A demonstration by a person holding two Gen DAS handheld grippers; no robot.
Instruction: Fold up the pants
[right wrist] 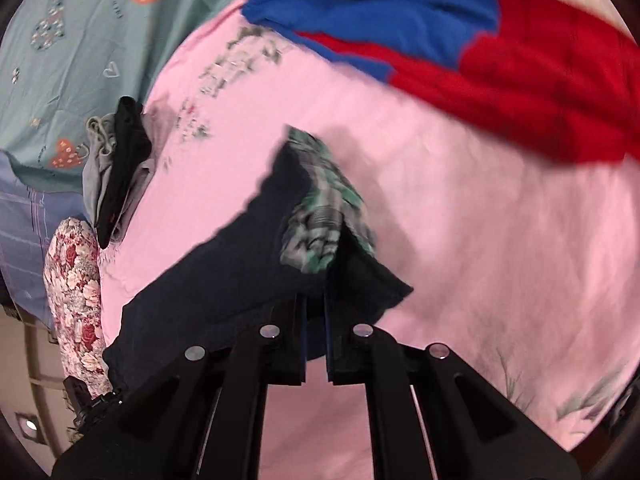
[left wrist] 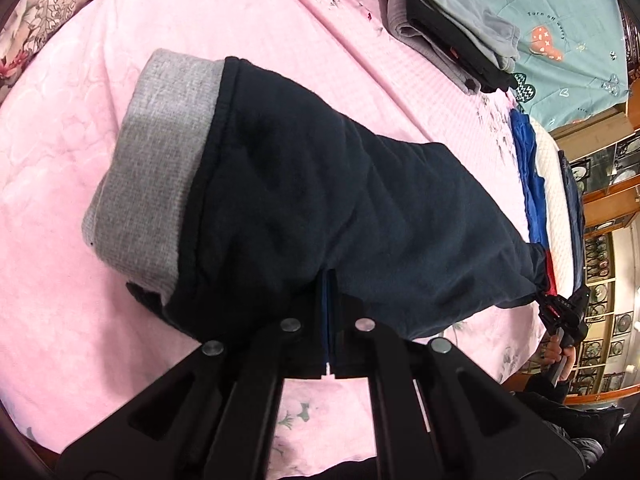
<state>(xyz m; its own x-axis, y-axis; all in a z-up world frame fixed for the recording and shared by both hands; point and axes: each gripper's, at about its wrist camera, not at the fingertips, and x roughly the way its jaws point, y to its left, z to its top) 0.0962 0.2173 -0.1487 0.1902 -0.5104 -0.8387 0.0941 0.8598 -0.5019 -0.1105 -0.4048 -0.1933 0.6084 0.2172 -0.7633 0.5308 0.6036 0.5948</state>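
Black left gripper (left wrist: 329,320) is clamped on the navy pants (left wrist: 320,208), and the right gripper (right wrist: 316,316) pinches their other end, plaid lining showing. Pants hang stretched between them above the pink sheet (left wrist: 72,208). Folded clothes (left wrist: 448,28) lie farther off; a red-blue garment (right wrist: 460,52) lies near the right gripper.

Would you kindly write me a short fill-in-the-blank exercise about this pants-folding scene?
1. The navy pants have a waistband coloured ____.
2. The left claw and right claw are both shut on the ____.
3. The bedsheet under the pants is ____.

Answers: grey; pants; pink
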